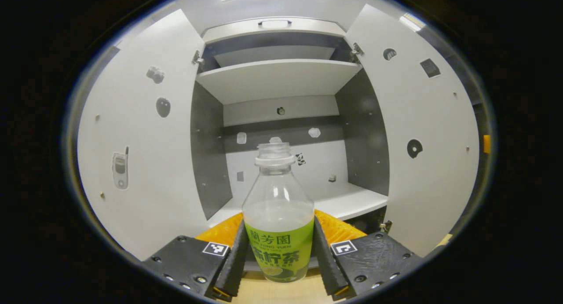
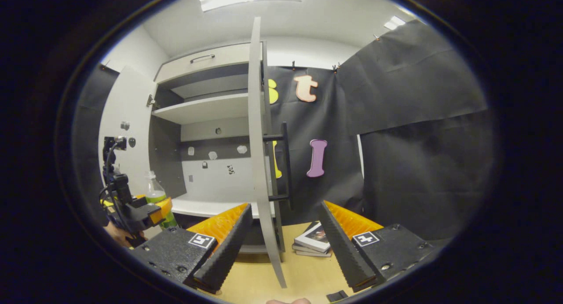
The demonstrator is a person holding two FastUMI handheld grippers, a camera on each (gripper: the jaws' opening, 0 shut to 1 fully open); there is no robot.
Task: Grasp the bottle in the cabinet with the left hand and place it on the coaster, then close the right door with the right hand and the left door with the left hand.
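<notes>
A clear bottle with a green label and pale liquid stands upright between my left gripper's fingers, which press on both its sides. It hangs in front of the open white cabinet, just above the wooden tabletop. In the right gripper view the same bottle and the left gripper appear far to the left. My right gripper is open, and the right door stands edge-on between its fingers, untouched. The door's black handle faces right.
Both cabinet doors stand wide open: the left door and the right door. Small stickers dot the doors and back wall. A stack of books lies on the table behind the right door.
</notes>
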